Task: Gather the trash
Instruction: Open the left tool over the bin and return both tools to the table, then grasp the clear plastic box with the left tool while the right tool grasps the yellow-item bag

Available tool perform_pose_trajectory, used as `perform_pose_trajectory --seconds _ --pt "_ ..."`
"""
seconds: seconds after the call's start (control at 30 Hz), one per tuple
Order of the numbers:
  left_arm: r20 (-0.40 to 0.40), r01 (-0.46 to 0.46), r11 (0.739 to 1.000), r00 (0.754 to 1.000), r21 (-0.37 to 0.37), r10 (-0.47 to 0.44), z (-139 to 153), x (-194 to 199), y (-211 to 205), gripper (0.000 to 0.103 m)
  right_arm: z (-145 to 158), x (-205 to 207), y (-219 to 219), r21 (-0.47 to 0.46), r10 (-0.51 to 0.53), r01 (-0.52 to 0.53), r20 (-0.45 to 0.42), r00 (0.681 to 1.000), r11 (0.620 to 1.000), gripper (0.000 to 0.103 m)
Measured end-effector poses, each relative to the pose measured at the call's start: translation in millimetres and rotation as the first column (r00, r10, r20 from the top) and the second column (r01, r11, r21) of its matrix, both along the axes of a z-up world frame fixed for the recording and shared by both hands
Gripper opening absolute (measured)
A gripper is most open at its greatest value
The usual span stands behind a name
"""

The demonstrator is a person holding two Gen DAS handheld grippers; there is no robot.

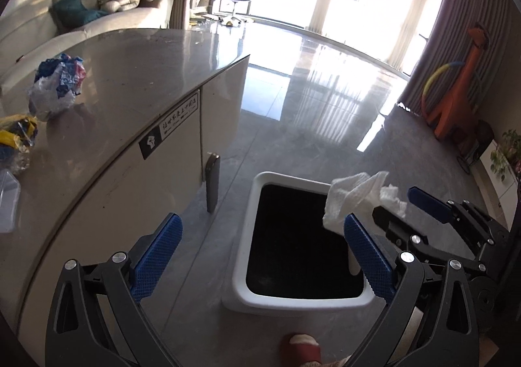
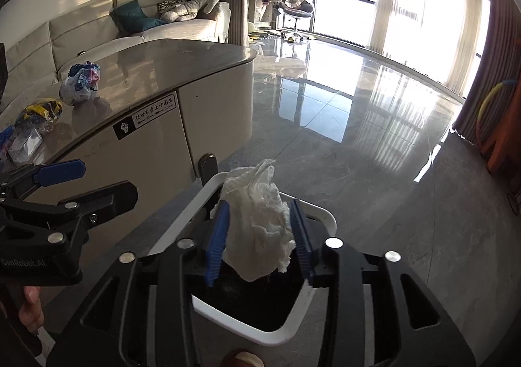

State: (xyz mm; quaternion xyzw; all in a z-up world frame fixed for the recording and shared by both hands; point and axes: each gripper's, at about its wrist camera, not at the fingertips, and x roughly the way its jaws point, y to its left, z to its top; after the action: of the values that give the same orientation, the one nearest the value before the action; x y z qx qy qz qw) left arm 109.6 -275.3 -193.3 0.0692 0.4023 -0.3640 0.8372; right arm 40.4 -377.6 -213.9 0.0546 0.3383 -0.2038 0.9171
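A white waste bin (image 1: 241, 256) (image 2: 228, 318) with a black inside stands on the floor beside the counter. My left gripper (image 1: 262, 220) (image 2: 107, 179) hangs over it, open, with nothing between its blue pads. My right gripper (image 2: 260, 205) (image 1: 395, 204) is just to its right above the bin, its jaws standing wide. A crumpled white tissue (image 2: 260, 230) (image 1: 351, 197) sits loosely between them over the bin's mouth. On the counter (image 1: 130, 73) lie a crumpled blue-and-white bag (image 1: 57, 86) (image 2: 81, 81) and a yellow wrapper (image 1: 16, 135) (image 2: 39, 111).
A clear plastic box (image 1: 8, 204) (image 2: 26, 145) rests at the counter's near edge. A person's foot in a red slipper (image 1: 301, 349) stands just before the bin. A sofa lies behind the counter; an orange toy (image 1: 456, 99) stands by the right curtain.
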Motion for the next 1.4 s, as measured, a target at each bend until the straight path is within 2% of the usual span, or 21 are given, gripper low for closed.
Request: perform_pose_trajectory --seconds 0.03,0.13,0.3,0.7,0.83,1.03,1.13,1.27,1.4 --pt "-0.001 -0.011 1.000 1.000 -0.004 0.011 1.8 2.7 2.5 0.098 3.9 -2.7 1.2 -0.023 -0.009 0.009 0.018 1.000 1.000 0.099" --pt "0.000 -0.045 0.999 0.999 -0.027 0.045 9.2 5.0 12.4 0.098 10.8 -2.3 3.6 -0.079 -0.020 0.021 0.019 1.000 0.997 0.099" --pt "0.014 -0.089 0.995 0.996 -0.040 0.090 16.0 8.6 25.3 0.098 19.0 -4.4 5.9 -0.067 -0.010 0.013 0.056 0.998 0.998 0.099" --pt "0.080 -0.218 0.975 0.972 -0.038 0.220 33.4 20.6 78.2 0.098 45.3 15.3 46.3 -0.117 0.112 -0.096 0.137 0.984 0.988 0.099" --pt "0.096 -0.298 0.954 0.949 -0.039 0.301 35.6 30.1 108.2 0.098 51.3 28.8 64.1 -0.121 0.170 -0.152 0.159 0.973 0.981 0.099" --pt "0.156 -0.454 0.891 0.880 -0.004 0.449 37.9 46.9 154.9 0.098 63.8 56.4 94.9 -0.138 0.269 -0.245 0.192 0.944 0.959 0.099" --pt "0.150 -0.504 0.864 0.854 -0.005 0.499 36.2 52.4 173.6 0.098 70.5 71.3 107.6 -0.145 0.311 -0.286 0.209 0.927 0.947 0.099" --pt "0.150 -0.540 0.842 0.832 -0.007 0.534 33.1 57.9 185.0 0.098 74.0 87.5 120.5 -0.134 0.345 -0.321 0.225 0.911 0.937 0.099" --pt "0.173 -0.537 0.844 0.832 0.011 0.527 27.4 73.5 181.1 0.098 73.0 99.0 127.3 -0.109 0.358 -0.342 0.233 0.904 0.933 0.099"
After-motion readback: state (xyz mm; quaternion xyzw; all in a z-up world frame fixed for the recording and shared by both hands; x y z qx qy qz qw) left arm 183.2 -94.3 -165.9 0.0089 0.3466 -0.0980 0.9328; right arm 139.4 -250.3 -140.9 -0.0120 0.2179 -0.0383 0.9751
